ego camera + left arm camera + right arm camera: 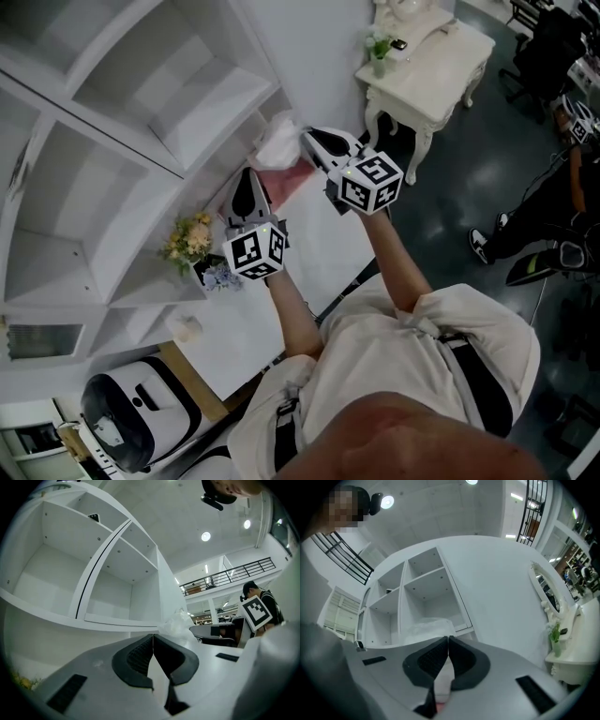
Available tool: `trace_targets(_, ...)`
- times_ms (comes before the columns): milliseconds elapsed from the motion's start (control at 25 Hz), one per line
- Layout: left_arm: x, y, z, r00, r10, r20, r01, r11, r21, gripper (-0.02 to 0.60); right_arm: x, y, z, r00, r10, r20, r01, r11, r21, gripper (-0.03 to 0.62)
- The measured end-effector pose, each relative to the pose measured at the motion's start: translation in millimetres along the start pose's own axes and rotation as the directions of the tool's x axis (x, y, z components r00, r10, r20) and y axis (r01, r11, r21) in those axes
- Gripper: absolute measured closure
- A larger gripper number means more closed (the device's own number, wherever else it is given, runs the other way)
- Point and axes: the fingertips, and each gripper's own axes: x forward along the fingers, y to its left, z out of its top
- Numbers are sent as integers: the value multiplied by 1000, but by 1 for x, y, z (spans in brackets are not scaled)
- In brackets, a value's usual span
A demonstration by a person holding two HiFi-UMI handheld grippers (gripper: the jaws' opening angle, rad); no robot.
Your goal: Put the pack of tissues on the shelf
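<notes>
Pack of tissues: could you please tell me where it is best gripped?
Its thin wrapper edges, probably, coming from either end: left tool at the left end, right tool at the right. The pack of tissues looks soft and bulky; film pinches flat.

2 grippers [246, 178] [307, 137] | 1 pack of tissues [279, 147] | 1 shelf [141, 112] | 1 bunch of flowers [191, 239] | 1 table [433, 67] | 1 potted plant [379, 52]
</notes>
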Motion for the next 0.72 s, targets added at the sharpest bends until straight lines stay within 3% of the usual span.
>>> trace_targets(480,19,4,-5,1000,8,-13,-8,1000,3,571,28,0,12,999,20,25,-21,1000,20,525)
trace_targets(720,20,4,-3,1000,20,-11,-20,1000,9,571,52,4,32,997,76,29,-75,997,-18,524)
